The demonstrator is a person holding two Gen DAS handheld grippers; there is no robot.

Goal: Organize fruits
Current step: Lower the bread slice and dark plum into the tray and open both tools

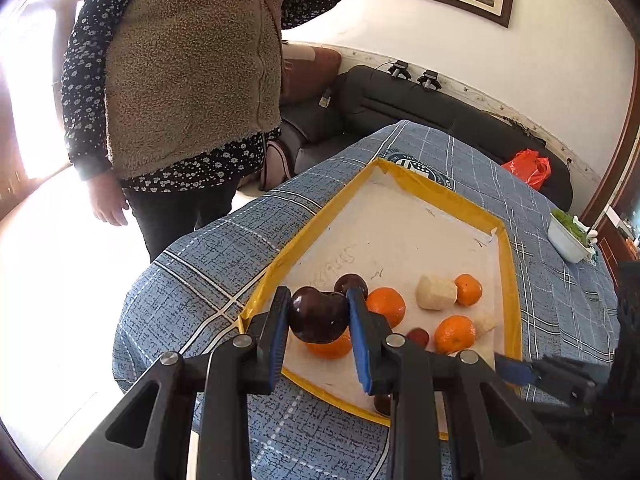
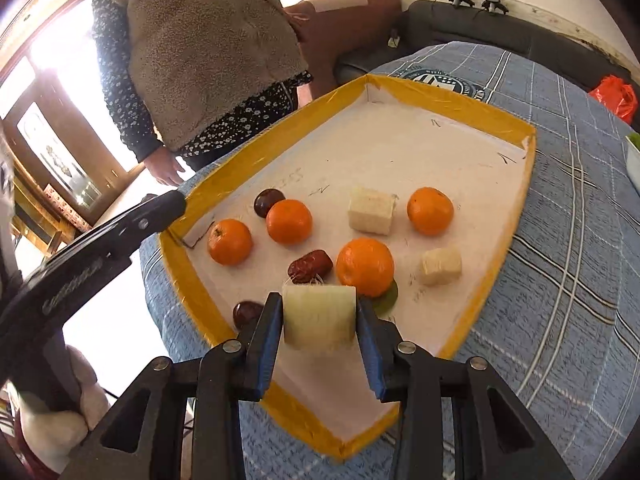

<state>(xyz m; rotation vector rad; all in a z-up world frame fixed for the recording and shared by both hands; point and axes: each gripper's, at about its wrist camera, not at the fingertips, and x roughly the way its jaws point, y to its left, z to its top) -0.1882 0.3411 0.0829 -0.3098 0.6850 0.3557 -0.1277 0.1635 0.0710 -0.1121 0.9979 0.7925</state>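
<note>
My left gripper (image 1: 318, 314) is shut on a dark purple round fruit (image 1: 318, 316), held just above the near left corner of the yellow-rimmed white tray (image 1: 440, 196). My right gripper (image 2: 320, 320) is shut on a pale cut chunk (image 2: 320, 316) over the tray (image 2: 280, 132), near its front. On the tray floor lie several oranges (image 2: 365, 267), two pale chunks (image 2: 372, 210), a red date (image 2: 310, 266), a dark round fruit (image 2: 268, 201) and a dark date (image 2: 246, 312). An orange (image 1: 328, 348) sits partly hidden under the held fruit.
A person in a fleece vest (image 1: 192, 72) stands at the table's far left side. The table wears a blue plaid cloth (image 1: 200, 292). A white bowl of greens (image 1: 568, 236) stands at the right edge, with a red bag (image 1: 526, 168) on the dark sofa behind.
</note>
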